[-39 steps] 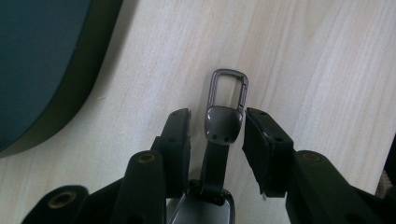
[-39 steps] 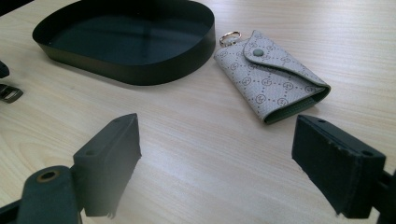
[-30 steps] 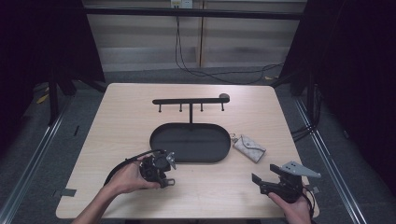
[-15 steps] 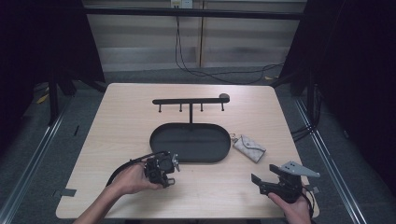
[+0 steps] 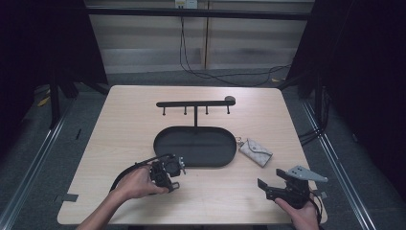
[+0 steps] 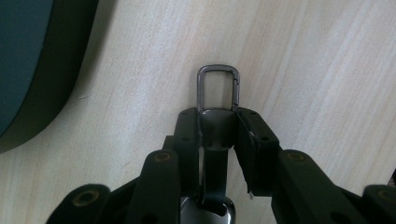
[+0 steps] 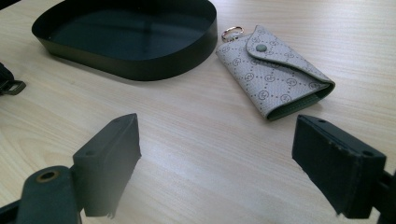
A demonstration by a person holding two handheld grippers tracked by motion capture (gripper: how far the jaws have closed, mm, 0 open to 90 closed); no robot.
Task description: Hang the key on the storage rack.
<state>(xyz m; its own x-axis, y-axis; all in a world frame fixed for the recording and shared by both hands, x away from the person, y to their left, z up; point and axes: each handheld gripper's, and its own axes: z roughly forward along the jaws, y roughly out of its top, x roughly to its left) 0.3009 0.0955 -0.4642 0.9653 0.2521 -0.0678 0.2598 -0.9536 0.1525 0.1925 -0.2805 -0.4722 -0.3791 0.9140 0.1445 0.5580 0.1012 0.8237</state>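
Observation:
My left gripper (image 5: 176, 176) lies low on the table in front of the black oval tray (image 5: 195, 164). In the left gripper view its jaws (image 6: 218, 122) are shut on a dark strap (image 6: 215, 163) that ends in a rectangular metal clasp (image 6: 218, 86). The clasp sticks out past the fingertips onto the wood. My right gripper (image 5: 262, 184) rests near the front right edge, open, with nothing between its fingers (image 7: 217, 154). A grey patterned key pouch (image 7: 275, 70) with a snap and a small ring lies ahead of it, just right of the tray (image 7: 140, 67).
A black rack with several hooks (image 5: 195, 103) stands behind the tray. The tray's wall (image 6: 28, 70) runs close along the left of the left gripper. Bare wood lies between the two grippers; black cables trail from each.
The left hand and its gripper have edged very slightly to the right. The right hand has kept still.

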